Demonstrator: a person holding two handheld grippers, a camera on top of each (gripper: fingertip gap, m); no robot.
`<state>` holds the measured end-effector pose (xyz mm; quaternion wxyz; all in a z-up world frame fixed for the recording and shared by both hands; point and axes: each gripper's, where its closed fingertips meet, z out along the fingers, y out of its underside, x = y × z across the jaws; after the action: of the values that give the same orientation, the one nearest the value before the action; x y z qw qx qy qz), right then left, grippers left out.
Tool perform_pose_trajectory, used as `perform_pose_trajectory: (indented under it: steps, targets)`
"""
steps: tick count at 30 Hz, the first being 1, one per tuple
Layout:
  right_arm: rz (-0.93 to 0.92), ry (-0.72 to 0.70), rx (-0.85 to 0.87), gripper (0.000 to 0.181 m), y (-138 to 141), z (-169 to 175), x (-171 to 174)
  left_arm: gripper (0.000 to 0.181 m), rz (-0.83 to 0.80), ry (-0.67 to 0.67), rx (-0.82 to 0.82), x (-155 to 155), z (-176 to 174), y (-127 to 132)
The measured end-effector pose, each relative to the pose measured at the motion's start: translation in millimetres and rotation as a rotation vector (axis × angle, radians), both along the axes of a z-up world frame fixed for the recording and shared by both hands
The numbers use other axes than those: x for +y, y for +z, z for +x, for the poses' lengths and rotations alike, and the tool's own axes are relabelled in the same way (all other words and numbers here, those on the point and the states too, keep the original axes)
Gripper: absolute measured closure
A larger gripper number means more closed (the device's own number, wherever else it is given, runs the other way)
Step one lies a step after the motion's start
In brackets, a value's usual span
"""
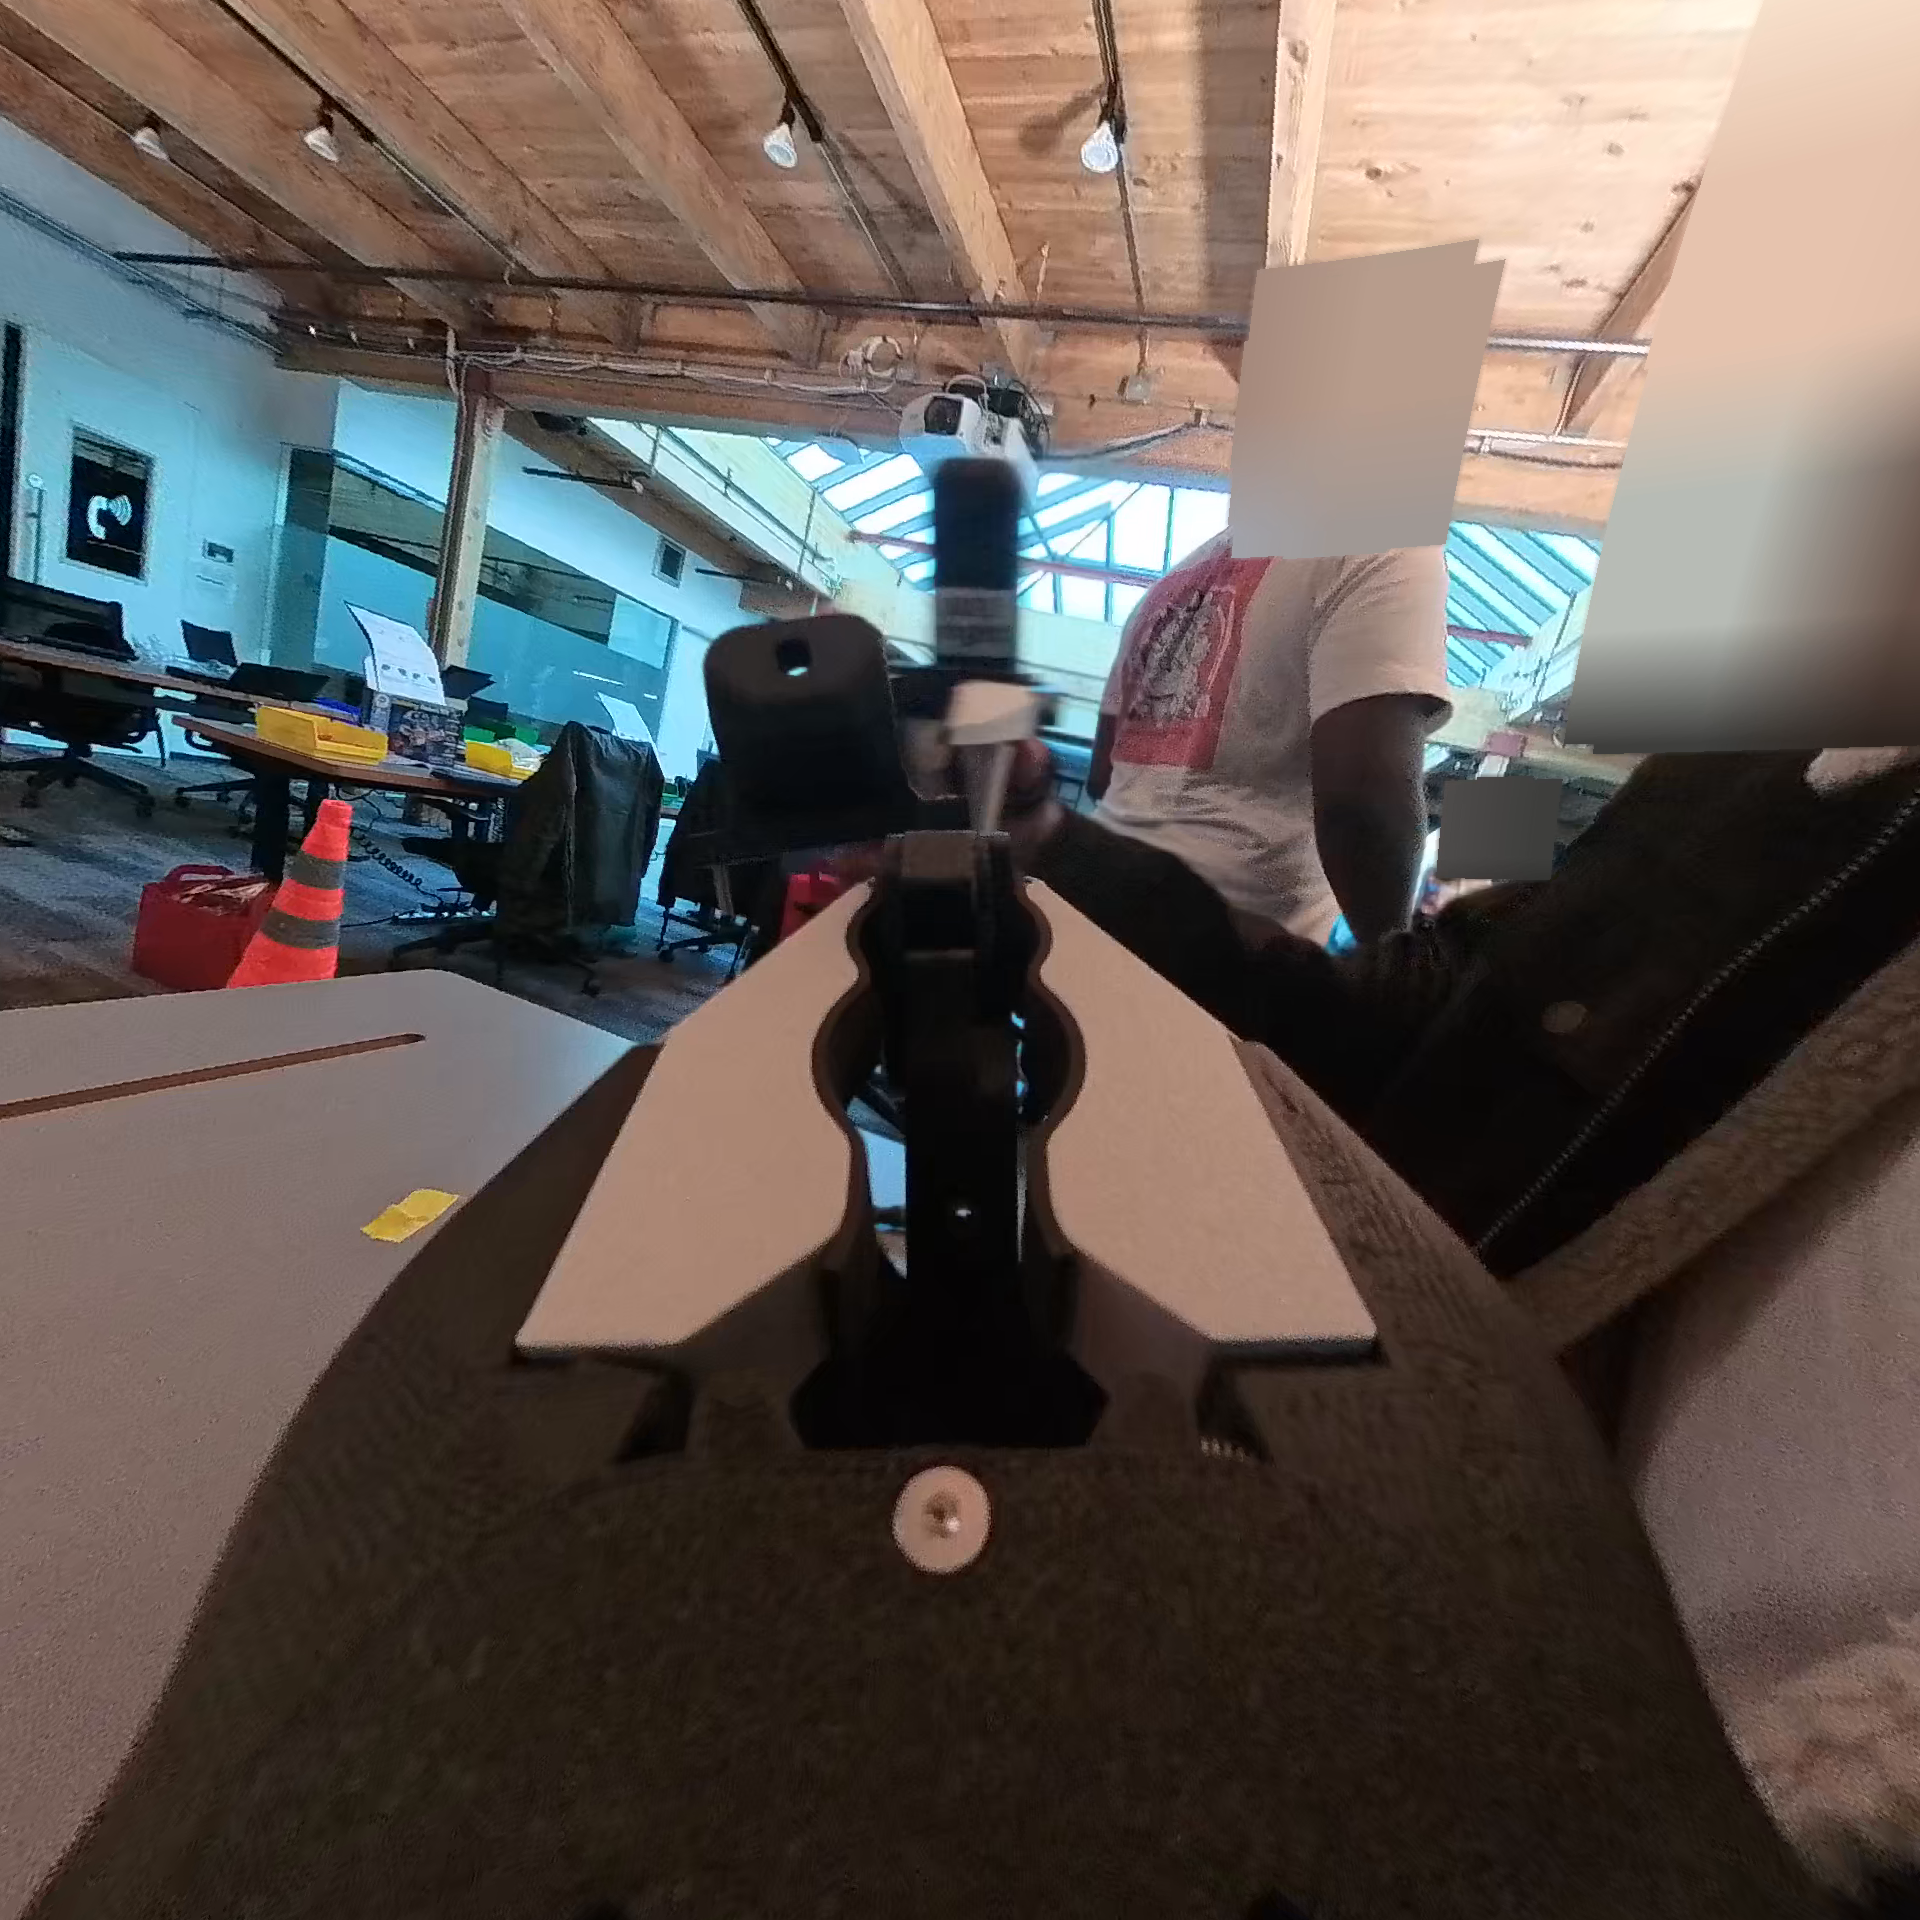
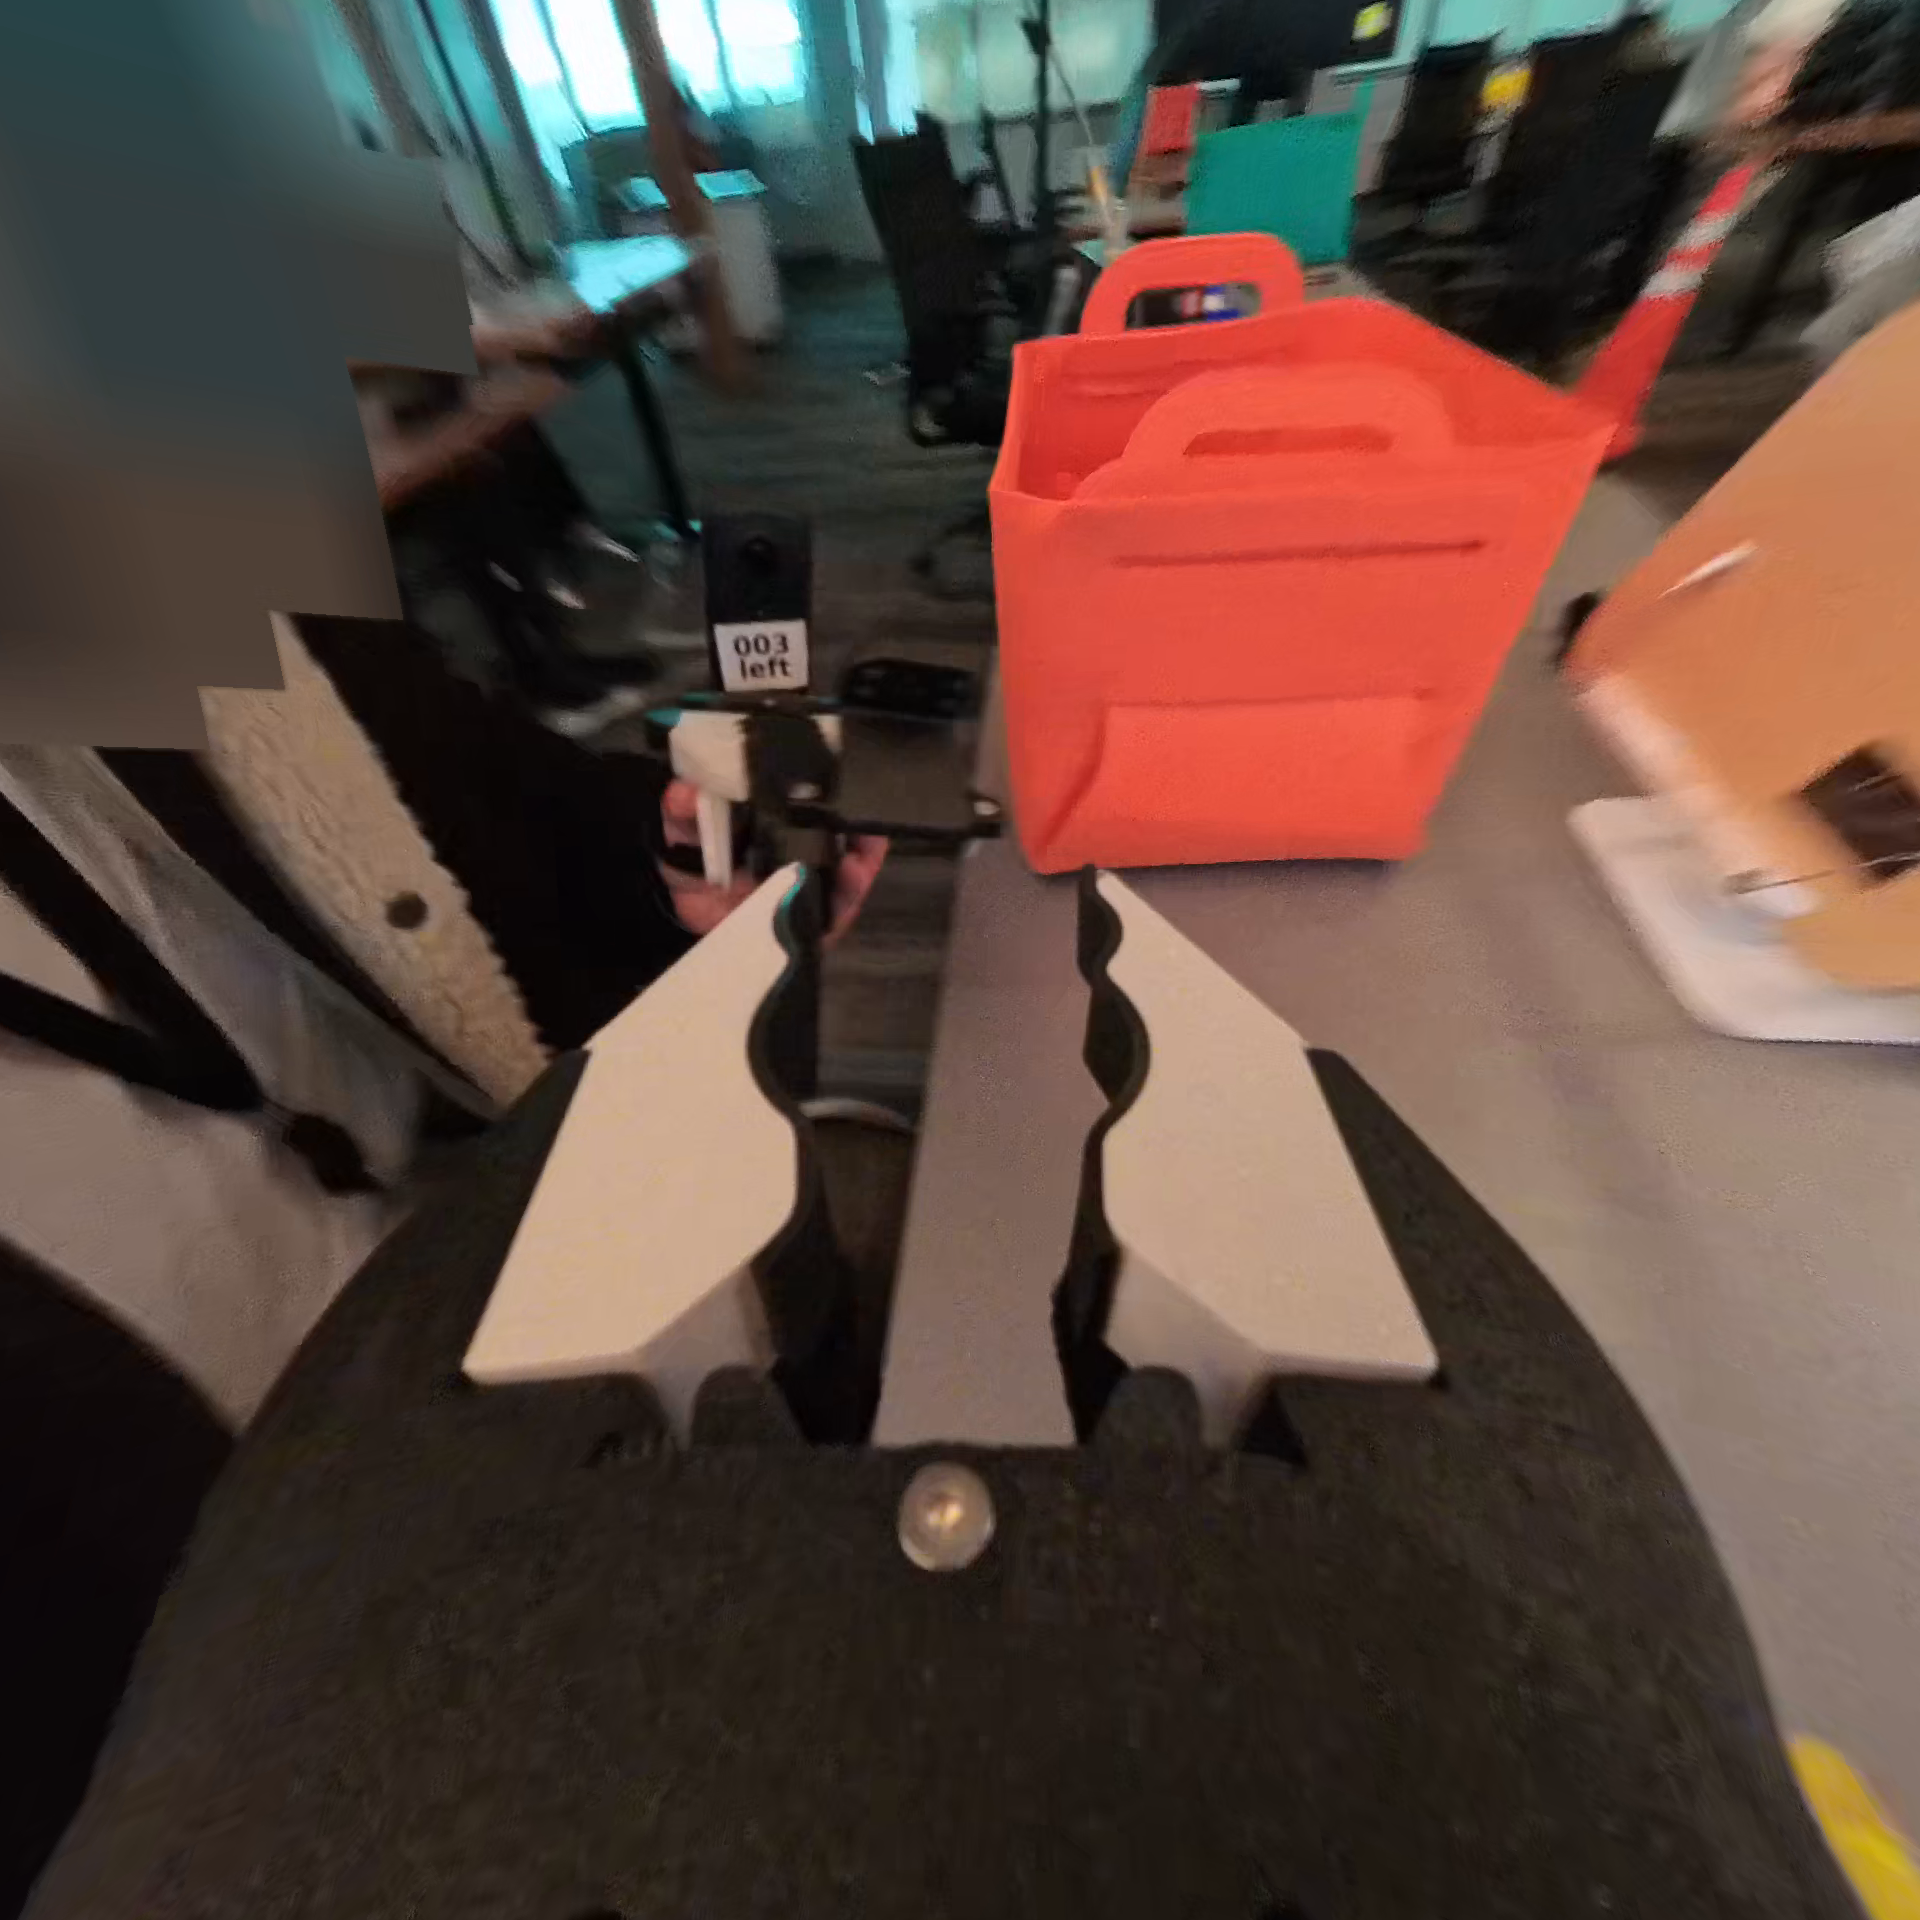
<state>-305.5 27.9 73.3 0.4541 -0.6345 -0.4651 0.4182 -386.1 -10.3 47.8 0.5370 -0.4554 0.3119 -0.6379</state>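
My left gripper (image 1: 954, 888) is held above a grey table (image 1: 208, 1299), its white fingers (image 1: 727, 1143) a narrow gap apart. A blurred black bar (image 1: 961, 1143) fills most of that gap; I cannot tell if the fingers pinch it. Straight ahead is the right gripper (image 1: 971, 665), held in a hand and facing me. My right gripper (image 2: 940, 883) is open and empty over the table (image 2: 1351, 1143). It points at the left gripper (image 2: 769, 748), which bears a white label. An orange fabric bag (image 2: 1268, 623) stands upright just beyond the right fingertip.
A tilted cardboard box (image 2: 1787, 623) on a white base (image 2: 1714, 956) is at the right of the bag. Yellow tape (image 1: 408, 1212) marks the table. A person in a white T-shirt (image 1: 1268, 727) stands beyond. An orange cone (image 1: 301, 904), a red bag (image 1: 192, 925) and chairs are on the floor. My right fingertips sit around 10 cm from my left ones.
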Motion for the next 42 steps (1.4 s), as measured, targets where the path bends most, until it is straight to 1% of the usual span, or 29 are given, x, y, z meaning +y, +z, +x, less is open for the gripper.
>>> perform_pose_trajectory:
  steps: [1,2,3,4,5,6,7,8,9,10,12,14,16,17,18,20,21,22,23,26,35,42]
  targets:
    - [-0.103,0.065,0.055,0.129,-7,-2,10,0.16,0.007,-0.002,0.01,-2,2,0]
    - [-0.222,0.154,0.107,0.12,-12,-9,11,0.16,0.013,0.006,0.021,-3,4,-1]
    - [-0.334,0.255,0.137,0.113,-15,-17,6,0.16,0.022,0.023,0.03,-2,4,-1]
    - [-0.402,0.339,0.14,0.107,-17,-25,-3,0.16,0.033,0.044,0.045,-2,5,-2]
    - [-0.427,0.347,0.099,0.105,-24,-32,-5,0.16,0.046,0.07,0.063,0,6,-4]
    - [-0.426,0.296,0.054,0.103,-31,-36,-5,0.16,0.057,0.097,0.081,2,7,-6]
    - [-0.409,0.255,0.04,0.106,-32,-39,-9,0.16,0.063,0.138,0.111,7,8,-10]
    - [-0.391,0.185,0.014,0.106,-32,-41,-11,0.16,0.079,0.186,0.149,13,9,-15]
    - [-0.368,0.023,-0.065,0.11,-42,-38,-1,0.16,0.106,0.232,0.183,17,10,-20]
    - [-0.322,-0.117,-0.144,0.109,-50,-31,6,0.16,0.133,0.27,0.218,20,11,-25]
    - [-0.292,-0.313,-0.145,0.119,-46,-27,14,0.16,0.168,0.303,0.278,23,17,-36]
    - [-0.304,-0.343,-0.167,0.111,-48,-37,10,0.16,0.186,0.314,0.314,21,24,-44]
    - [-0.282,-0.382,-0.281,0.102,-61,-46,11,0.16,0.212,0.313,0.35,18,31,-50]
    - [-0.277,-0.394,-0.304,0.104,-64,-50,11,0.16,0.22,0.314,0.362,17,33,-51]
    - [-0.289,-0.425,-0.315,0.113,-67,-51,15,0.16,0.227,0.314,0.358,15,35,-51]
    - [-0.293,-0.436,-0.337,0.13,-72,-53,18,0.16,0.221,0.301,0.357,13,37,-50]
    - [-0.291,-0.429,-0.336,0.136,-72,-54,19,0.16,0.215,0.294,0.36,12,38,-51]
    - [-0.274,-0.41,-0.333,0.154,-70,-57,18,0.16,0.206,0.278,0.359,11,40,-52]
    - [-0.251,-0.387,-0.331,0.158,-66,-60,15,0.159,0.19,0.278,0.347,12,39,-51]
    - [-0.17,-0.318,-0.36,0.16,-61,-67,7,0.159,0.119,0.227,0.306,12,36,-48]
    - [-0.025,-0.098,-0.261,0.163,-40,-79,-21,0.16,0.007,0.086,0.207,5,29,-36]
    - [-0.039,0.018,-0.122,0.164,-28,-79,-40,0.16,-0.009,-0.011,0.154,-7,31,-29]
